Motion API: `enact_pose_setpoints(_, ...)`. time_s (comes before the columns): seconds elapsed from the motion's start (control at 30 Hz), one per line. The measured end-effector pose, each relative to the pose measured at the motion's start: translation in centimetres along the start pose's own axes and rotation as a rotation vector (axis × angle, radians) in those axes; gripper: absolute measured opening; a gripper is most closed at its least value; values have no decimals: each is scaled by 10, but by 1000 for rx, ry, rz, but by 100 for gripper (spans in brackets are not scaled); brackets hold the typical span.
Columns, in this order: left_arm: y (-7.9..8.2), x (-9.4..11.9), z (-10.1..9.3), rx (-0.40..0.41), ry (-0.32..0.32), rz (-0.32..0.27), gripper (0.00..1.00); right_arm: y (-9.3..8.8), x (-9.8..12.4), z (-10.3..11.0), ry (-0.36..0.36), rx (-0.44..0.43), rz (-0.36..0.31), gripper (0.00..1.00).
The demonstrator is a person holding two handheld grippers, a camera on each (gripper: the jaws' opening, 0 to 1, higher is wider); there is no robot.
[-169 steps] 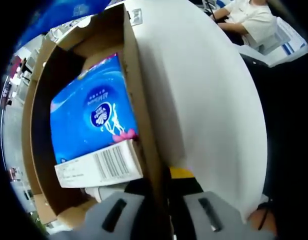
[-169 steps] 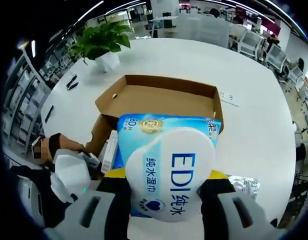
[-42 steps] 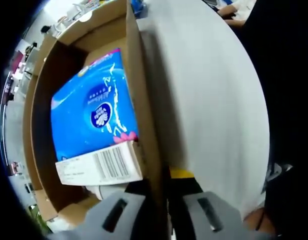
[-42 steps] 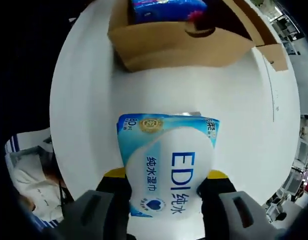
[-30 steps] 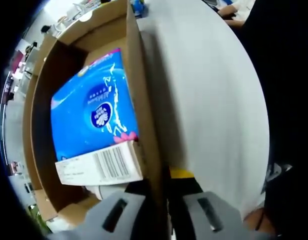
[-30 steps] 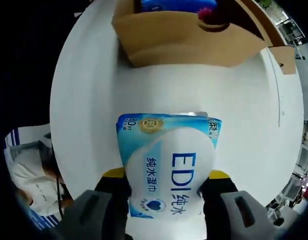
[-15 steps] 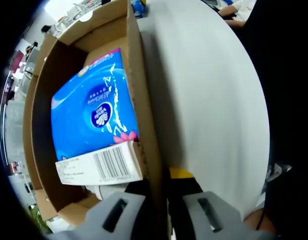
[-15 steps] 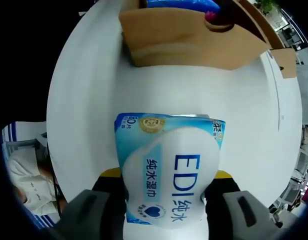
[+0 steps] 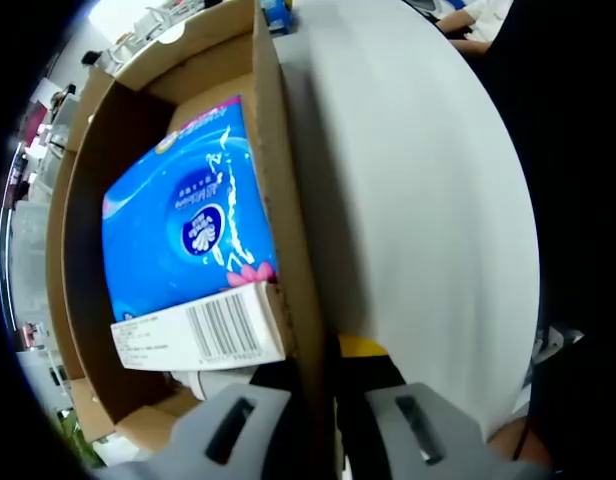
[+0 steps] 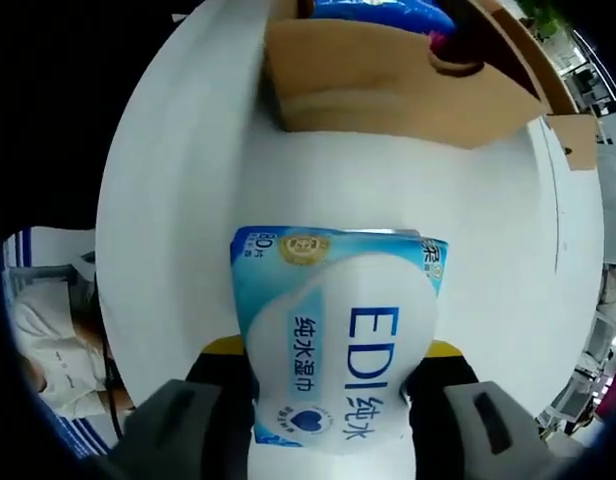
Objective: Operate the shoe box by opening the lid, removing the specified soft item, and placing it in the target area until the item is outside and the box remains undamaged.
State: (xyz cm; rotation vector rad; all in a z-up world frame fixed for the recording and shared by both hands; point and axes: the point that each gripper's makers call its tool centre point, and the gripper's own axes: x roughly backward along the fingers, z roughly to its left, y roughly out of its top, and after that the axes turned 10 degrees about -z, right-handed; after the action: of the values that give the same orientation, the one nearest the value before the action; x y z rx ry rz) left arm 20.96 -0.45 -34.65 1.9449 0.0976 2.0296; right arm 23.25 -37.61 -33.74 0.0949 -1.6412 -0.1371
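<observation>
In the left gripper view, the box [image 9: 288,250] wall is pinched between the left gripper [image 9: 323,420] jaws. In the right gripper view, the wipes pack [image 10: 338,340] is held by the right gripper [image 10: 333,405] over the table [image 10: 178,200], outside the box. It should be lowered flat before release.

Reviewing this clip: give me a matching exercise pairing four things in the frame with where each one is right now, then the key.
Column one:
1. light blue EDI wet wipes pack
2. bright blue tissue pack
3. brown cardboard shoe box wall
4. white barcode-labelled carton

Column two:
A. pinched between the jaws of the left gripper
B. held by the right gripper over the white round table
C. lying flat inside the box, filling most of it
D. inside the box, at the end nearest the left gripper

Pairs: 1-B, 2-C, 3-A, 4-D
</observation>
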Motion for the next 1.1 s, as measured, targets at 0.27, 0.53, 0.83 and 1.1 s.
enact_pose_setpoints(0.27, 0, 0, 0, 1, -1, -2, 4, -1, -2, 0, -3, -9, -7, 63)
enact_pose_setpoints(0.53, 1, 0, 0, -5, 0, -4, 4, -1, -2, 0, -13, -52, -10, 64)
enact_pose_setpoints(0.83, 1, 0, 0, -5, 1, -7, 4, 1, 3, 0, -26, -57, -16, 64)
enact_pose_setpoints(1.1, 1, 1, -1, -9, -10, -24, 4, 4, 12, -2, -62, -74, -45, 63)
